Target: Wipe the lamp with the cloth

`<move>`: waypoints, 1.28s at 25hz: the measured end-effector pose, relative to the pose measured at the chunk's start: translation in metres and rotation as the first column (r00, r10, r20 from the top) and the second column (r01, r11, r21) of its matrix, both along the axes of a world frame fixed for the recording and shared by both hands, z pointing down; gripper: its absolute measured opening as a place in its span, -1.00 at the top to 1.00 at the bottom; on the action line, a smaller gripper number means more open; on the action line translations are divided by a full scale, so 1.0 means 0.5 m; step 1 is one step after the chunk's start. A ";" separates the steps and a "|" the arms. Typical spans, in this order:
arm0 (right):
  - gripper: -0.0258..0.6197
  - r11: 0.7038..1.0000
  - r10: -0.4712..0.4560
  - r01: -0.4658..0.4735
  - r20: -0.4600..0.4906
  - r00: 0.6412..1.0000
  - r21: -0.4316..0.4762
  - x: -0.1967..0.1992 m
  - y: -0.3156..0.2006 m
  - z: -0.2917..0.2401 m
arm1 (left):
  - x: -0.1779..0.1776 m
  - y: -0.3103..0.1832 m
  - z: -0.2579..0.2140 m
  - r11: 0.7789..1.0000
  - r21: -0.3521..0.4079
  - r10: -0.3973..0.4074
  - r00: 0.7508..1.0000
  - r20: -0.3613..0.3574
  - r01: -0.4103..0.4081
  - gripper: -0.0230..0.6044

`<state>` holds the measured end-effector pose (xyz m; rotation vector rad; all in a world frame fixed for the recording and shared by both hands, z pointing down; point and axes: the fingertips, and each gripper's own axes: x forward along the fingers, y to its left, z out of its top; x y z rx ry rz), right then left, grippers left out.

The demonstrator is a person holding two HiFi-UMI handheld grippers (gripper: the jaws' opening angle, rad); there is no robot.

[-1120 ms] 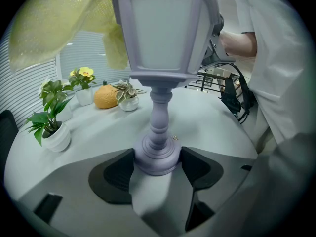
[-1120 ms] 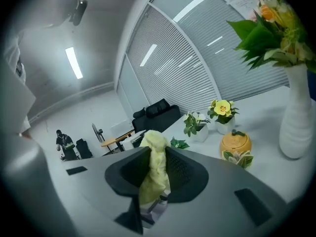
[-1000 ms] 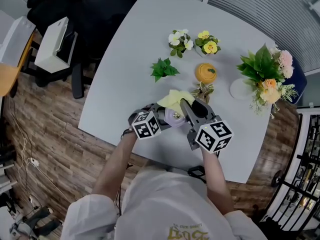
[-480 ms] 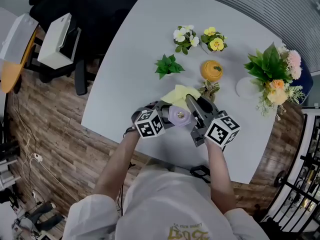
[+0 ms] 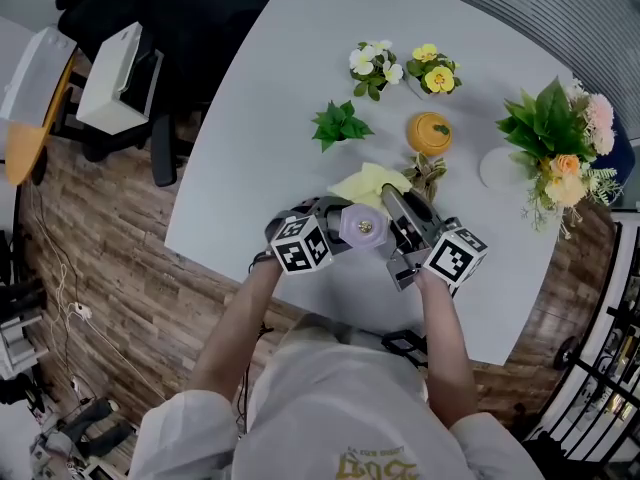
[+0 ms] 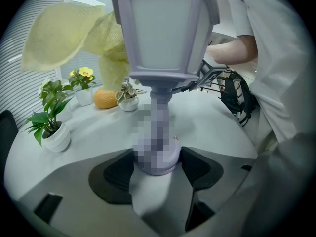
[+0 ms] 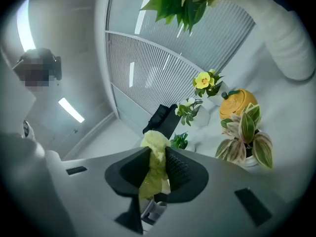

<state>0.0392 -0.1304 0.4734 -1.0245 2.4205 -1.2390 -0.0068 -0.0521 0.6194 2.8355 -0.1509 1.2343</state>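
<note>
A lilac lantern-shaped lamp [image 6: 163, 33] stands upright on the grey table, seen from above in the head view as lamp [image 5: 362, 226]. My left gripper [image 6: 157, 163] is shut on the lamp's round base. The yellow cloth [image 5: 368, 182] hangs beyond the lamp's top, and shows as cloth [image 6: 74, 33] at the upper left of the left gripper view. My right gripper [image 7: 157, 166] is shut on a bunched end of the cloth [image 7: 155, 158], just right of the lamp in the head view, right gripper [image 5: 400, 214].
Small potted plants [image 5: 340, 126], white and yellow flower pots [image 5: 375, 61], an orange pumpkin-shaped jar [image 5: 429, 132], a striped-leaf plant [image 5: 428, 173] and a large bouquet [image 5: 560, 143] stand on the far half of the table [image 5: 250, 128]. A black chair [image 5: 190, 28] is at the left.
Both grippers, lamp and cloth shifted slightly right and away across the table view. The grips on lamp and cloth have stayed the same.
</note>
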 end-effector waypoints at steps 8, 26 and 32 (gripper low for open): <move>0.61 0.998 -0.048 0.050 0.056 0.997 -0.030 -0.015 0.016 0.024 | 0.001 -0.001 0.000 1.000 0.000 -0.001 1.000 0.000 0.001 -0.05; 0.62 0.988 -0.121 0.118 -0.031 0.992 -0.101 -0.022 0.037 0.083 | 0.001 -0.001 0.002 1.000 -0.002 -0.001 1.000 0.004 0.001 -0.05; 0.62 0.986 -0.139 0.132 -0.062 0.988 -0.103 -0.019 0.044 0.086 | 0.000 -0.001 0.004 1.000 -0.004 -0.002 1.000 0.005 0.002 -0.05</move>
